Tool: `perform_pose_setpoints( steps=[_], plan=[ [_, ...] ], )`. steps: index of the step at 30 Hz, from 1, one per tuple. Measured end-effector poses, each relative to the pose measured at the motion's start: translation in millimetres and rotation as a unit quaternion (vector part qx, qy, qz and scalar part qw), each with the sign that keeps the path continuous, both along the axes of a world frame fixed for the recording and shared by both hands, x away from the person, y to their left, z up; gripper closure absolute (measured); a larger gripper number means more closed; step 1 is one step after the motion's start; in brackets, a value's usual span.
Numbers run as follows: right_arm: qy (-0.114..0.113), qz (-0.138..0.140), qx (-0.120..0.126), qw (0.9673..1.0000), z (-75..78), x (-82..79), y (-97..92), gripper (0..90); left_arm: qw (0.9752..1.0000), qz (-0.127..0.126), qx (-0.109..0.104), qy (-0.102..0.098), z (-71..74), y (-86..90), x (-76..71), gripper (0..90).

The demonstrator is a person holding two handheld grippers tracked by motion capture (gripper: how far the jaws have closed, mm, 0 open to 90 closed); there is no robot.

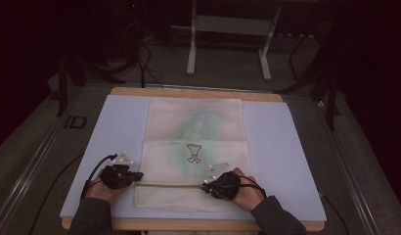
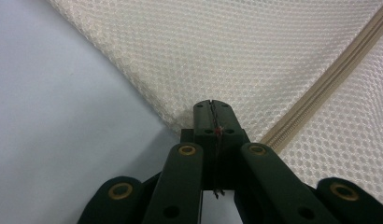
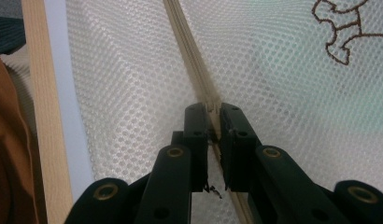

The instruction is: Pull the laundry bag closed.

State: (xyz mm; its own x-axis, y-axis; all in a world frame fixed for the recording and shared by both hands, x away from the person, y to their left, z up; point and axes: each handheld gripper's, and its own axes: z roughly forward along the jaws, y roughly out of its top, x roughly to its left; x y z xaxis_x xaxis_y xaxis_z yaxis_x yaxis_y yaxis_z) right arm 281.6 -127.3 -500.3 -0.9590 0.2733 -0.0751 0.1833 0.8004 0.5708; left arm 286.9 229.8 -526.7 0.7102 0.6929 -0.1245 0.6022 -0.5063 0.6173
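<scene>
A cream mesh bag (image 1: 193,132) lies flat on the pale blue mat (image 1: 115,127), with a brown outlined figure (image 1: 193,152) over a green tint showing through. A zipper (image 1: 169,185) runs across its near end. My left gripper (image 1: 139,175) is at the bag's left edge by the zipper's end. In the left gripper view its jaws (image 2: 211,106) are shut, pinching the mesh edge (image 2: 180,119) beside the zipper (image 2: 329,79). My right gripper (image 1: 204,185) is further right along the zipper. Its jaws (image 3: 214,109) are shut on the zipper strip (image 3: 189,51).
The mat rests on a wooden tabletop (image 1: 189,92) whose near edge (image 3: 40,116) runs close behind the right gripper. Table legs (image 1: 191,54) and cables (image 1: 147,68) stand on the dark floor beyond. Bare mat lies on both sides of the bag.
</scene>
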Motion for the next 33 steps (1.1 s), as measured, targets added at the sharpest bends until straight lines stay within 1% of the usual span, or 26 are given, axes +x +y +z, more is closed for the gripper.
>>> perform_pose_setpoints(
  steps=[10,12,19,23,26,33],
  plan=[
    [0.001,-0.007,0.001,1.0000,-1.4,-0.4,-8.2,82.2,1.0000,0.000,0.001,-0.001,0.1,-0.3,-0.2,89.6],
    [0.003,-0.012,0.000,0.9999,-1.5,-0.4,-12.0,82.2,1.0000,0.000,0.002,-0.001,0.1,-0.3,-0.2,89.6],
    [0.006,-0.018,0.003,0.9998,-1.7,0.2,-17.0,82.2,1.0000,0.000,0.001,-0.001,0.1,-0.2,-0.2,89.6],
    [0.006,-0.018,0.004,0.9998,-2.6,0.9,-19.2,82.2,1.0000,0.000,0.001,-0.001,0.0,-0.2,-0.2,89.6],
    [0.010,-0.023,0.008,0.9997,-4.2,1.1,-22.2,82.2,1.0000,0.000,0.001,-0.002,-0.1,-0.3,-0.2,89.6],
    [0.013,-0.030,0.007,0.9994,-6.7,0.9,-30.8,82.2,1.0000,0.000,0.001,-0.002,0.0,-0.3,-0.3,89.6]
  ],
)
